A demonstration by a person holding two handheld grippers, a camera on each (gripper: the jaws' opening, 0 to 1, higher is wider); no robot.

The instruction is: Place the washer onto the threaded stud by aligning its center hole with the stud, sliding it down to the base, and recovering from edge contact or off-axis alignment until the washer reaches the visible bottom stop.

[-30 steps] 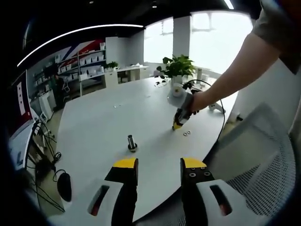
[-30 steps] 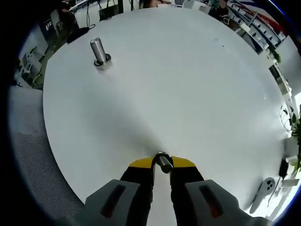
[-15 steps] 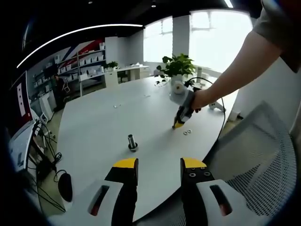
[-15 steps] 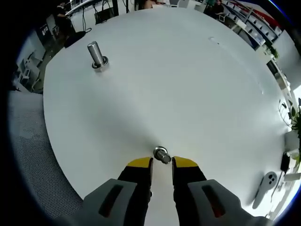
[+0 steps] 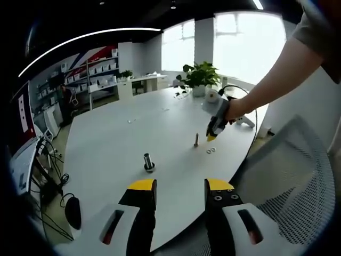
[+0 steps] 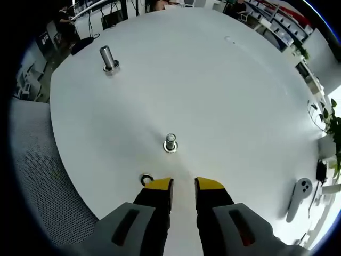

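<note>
The washer lies flat on the white table, a small bright metal ring just left of the right gripper tips. In the left gripper view we see two small rings near the table edge, just below the right gripper; too small to tell them apart. The threaded stud stands upright a short way ahead of the right gripper jaws, a slim steel pin on a round flanged base, bare, no washer on it that we can make out. In the left gripper view it is the thin post just beside the right gripper.

We judge the pickup step not yet done: the right gripper is parted narrowly and empty. The next move calls for shifting left onto the washer and pinching its thin rim; a flat, smooth ring on a smooth matte top may slip.

The left gripper hangs well back over the near table edge, jaws moderately apart, holding nothing. A second, thicker metal cylinder on a collar stands between it and the stud. A mesh-backed chair sits at the right, a potted plant at the far side.
</note>
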